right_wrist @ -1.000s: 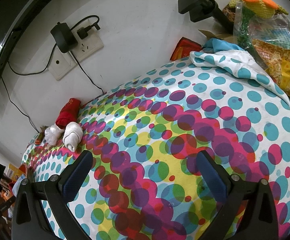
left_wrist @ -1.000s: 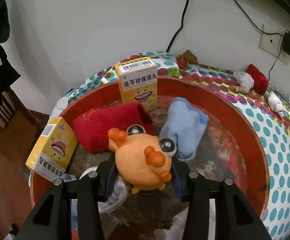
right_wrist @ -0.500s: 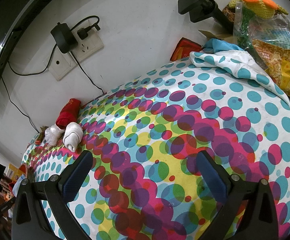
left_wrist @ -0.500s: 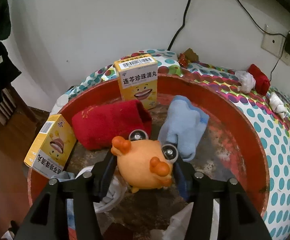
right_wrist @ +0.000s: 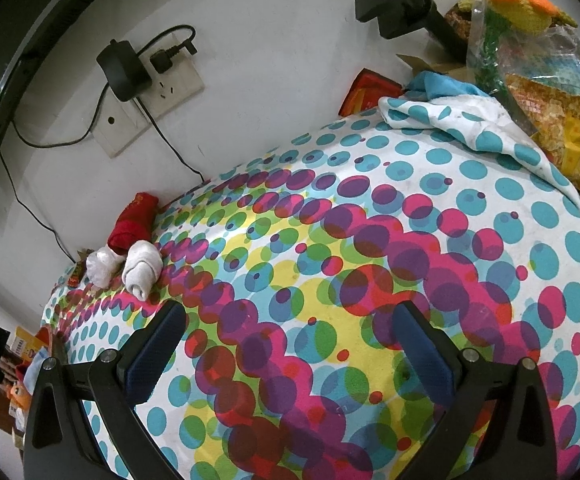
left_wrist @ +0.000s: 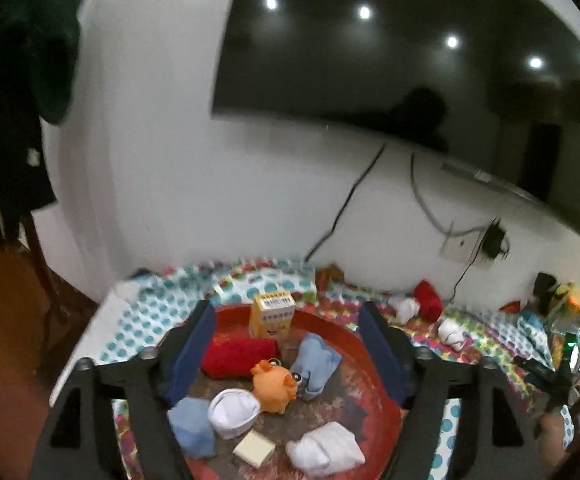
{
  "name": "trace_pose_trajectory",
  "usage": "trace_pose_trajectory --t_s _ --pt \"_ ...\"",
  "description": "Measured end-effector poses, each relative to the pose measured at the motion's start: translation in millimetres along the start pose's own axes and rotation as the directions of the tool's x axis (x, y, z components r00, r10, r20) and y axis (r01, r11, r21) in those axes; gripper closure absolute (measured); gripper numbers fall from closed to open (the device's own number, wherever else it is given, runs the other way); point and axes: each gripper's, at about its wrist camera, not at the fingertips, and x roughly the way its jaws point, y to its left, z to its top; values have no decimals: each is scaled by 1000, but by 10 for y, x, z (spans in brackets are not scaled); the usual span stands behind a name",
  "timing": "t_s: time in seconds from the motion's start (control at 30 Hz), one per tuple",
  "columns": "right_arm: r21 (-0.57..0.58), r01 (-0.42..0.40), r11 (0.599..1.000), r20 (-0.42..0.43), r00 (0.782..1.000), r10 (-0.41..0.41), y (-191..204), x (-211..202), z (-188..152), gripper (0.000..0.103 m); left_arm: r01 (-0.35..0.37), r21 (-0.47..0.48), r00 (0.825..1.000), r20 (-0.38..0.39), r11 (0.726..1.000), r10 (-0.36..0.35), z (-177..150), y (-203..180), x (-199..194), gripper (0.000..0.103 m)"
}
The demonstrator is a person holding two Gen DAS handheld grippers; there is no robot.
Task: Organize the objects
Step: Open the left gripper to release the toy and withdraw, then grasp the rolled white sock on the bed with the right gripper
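Note:
The orange toy (left_wrist: 274, 386) lies in the red tray (left_wrist: 341, 330) among a yellow box (left_wrist: 272, 316), a red roll (left_wrist: 238, 354), blue cloths (left_wrist: 315, 362) and white rolls (left_wrist: 234, 406). My left gripper (left_wrist: 288, 344) hangs well above the tray, its jaws opening with nothing between them. My right gripper (right_wrist: 288, 316) stands open and empty over the dotted tablecloth (right_wrist: 369, 220). A red sock roll (right_wrist: 136, 224) and two white rolls (right_wrist: 142, 268) lie near the wall, left of it and farther back. The orange toy (right_wrist: 18, 394) shows at that view's far left edge.
A wall socket (right_wrist: 150, 92) with a plugged adapter and cables sits above the table. A black mount (right_wrist: 401, 12), plastic bags (right_wrist: 549, 80) and a bunched cloth crowd the right end. A dark screen (left_wrist: 409, 60) hangs on the wall. Brown floor (left_wrist: 10, 340) lies left of the table.
My left gripper opened and let go of the orange toy, then rose and drew back; the toy now rests in the tray. The right gripper has not moved.

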Motion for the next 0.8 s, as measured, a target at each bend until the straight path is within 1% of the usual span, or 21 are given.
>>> trace_pose_trajectory --t_s 0.07,0.13,0.17,0.2,0.23,0.3,0.33,0.4,0.43,0.47,0.53,0.6,0.67,0.7,0.8 --pt "-9 7 1000 -14 1000 -7 10 21 1 0 -2 15 999 35 1000 1 -203 -19 -240 22" --pt "-34 36 999 -26 999 -37 57 47 -3 0 -13 17 999 38 1000 12 -491 -48 -395 22" --pt "-50 55 997 -34 998 -57 83 66 1 0 -8 -1 1000 26 1000 8 -697 -68 -432 22" --pt "-87 95 992 -48 994 -99 146 99 -5 0 8 -15 1000 19 1000 -8 -831 -71 -450 22" --pt "-121 128 984 -59 989 -136 206 126 -16 0 30 -37 1000 1 999 -30 -1036 -79 -448 22" --pt "-227 188 955 -70 975 -209 397 174 -69 0 49 -73 998 -42 996 -52 -1252 -83 -410 22" --pt "-264 194 945 -69 973 -219 481 182 -93 0 65 -88 996 -52 994 -70 -1319 -71 -411 22" --pt "-312 190 931 -67 973 -221 663 193 -129 0 87 -108 992 -84 990 -97 -1364 -87 -355 22" --pt "-319 186 929 -65 974 -217 764 204 -127 0 99 -100 992 -73 990 -107 -1372 -96 -345 22" --pt "-319 182 930 -65 975 -213 840 222 -111 0 94 -86 994 -54 992 -99 -1391 -109 -346 22" --pt "-328 176 928 -71 975 -210 1043 307 -66 0 64 -49 997 -43 997 -66 -1401 -127 -339 22" --pt "-350 175 920 -76 974 -214 1252 416 -15 0 89 -59 995 -33 994 -91 -1385 -96 -364 22" --pt "-382 148 912 -87 977 -194 1476 545 30 0 84 -36 996 -34 996 -85 -1376 -108 -356 22" --pt "-402 148 904 -86 976 -198 1575 608 47 0 76 -22 996 -40 997 -77 -1382 -126 -337 22" --pt "-456 192 869 -73 965 -251 1828 823 88 0 98 -32 992 -73 995 -100 -1401 -96 -267 22"
